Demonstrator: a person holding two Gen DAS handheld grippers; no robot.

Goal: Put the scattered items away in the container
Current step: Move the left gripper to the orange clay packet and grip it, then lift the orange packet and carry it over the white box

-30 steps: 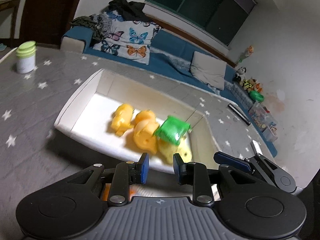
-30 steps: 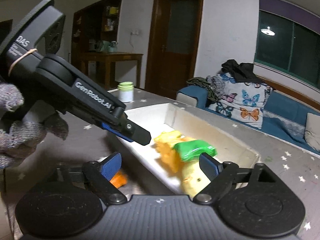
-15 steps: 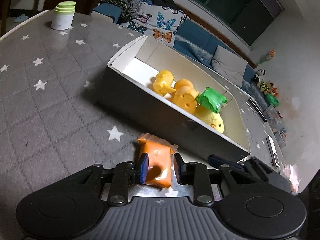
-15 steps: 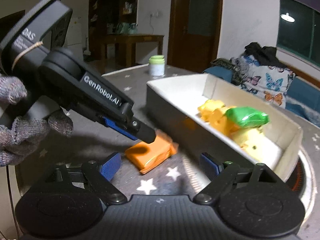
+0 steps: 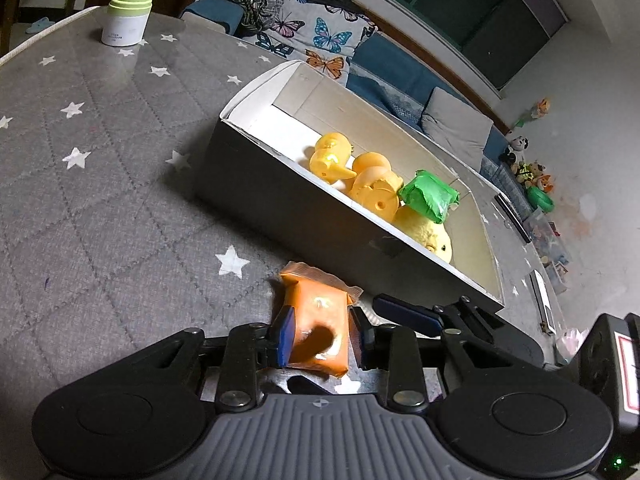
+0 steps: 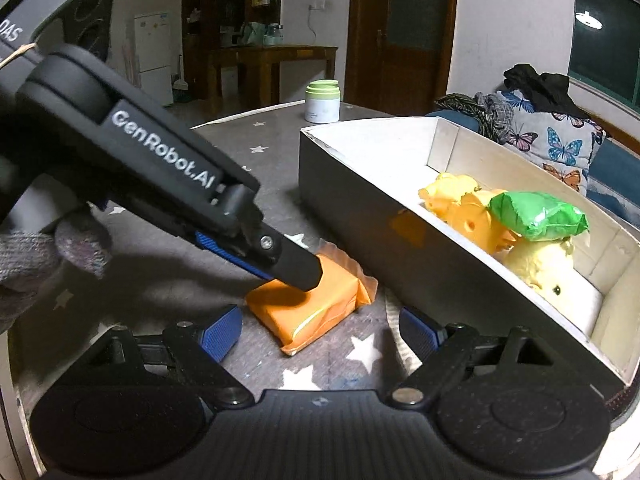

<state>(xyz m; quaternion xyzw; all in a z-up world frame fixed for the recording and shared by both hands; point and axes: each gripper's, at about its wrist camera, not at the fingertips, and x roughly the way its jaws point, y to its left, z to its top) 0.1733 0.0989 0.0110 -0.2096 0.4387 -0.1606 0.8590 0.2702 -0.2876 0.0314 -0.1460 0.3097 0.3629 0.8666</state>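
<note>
An orange packet (image 5: 320, 320) (image 6: 308, 312) lies on the grey starred tablecloth just in front of the white box (image 5: 256, 92) (image 6: 360, 208). My left gripper (image 5: 321, 334) (image 6: 298, 270) points down at it, jaws opening with the packet between the blue pads and lying on the cloth. My right gripper (image 6: 320, 330) is open wide, the packet just beyond its pads; one of its fingers (image 5: 404, 312) shows in the left wrist view. Inside the box sit yellow toy ducks (image 5: 332, 158) (image 6: 452, 196), a green packet (image 5: 430, 196) (image 6: 538, 216) and a yellow plush (image 5: 428, 232) (image 6: 540, 264).
A white jar with a green lid (image 5: 126, 24) (image 6: 322, 102) stands at the far table edge. A gloved hand (image 6: 48, 248) holds the left gripper. Behind the table runs a blue sofa with butterfly cushions (image 5: 316, 40).
Both grippers have come down from over the box to the cloth in front of it. The left jaws have spread around the orange packet; the right jaws stay wide.
</note>
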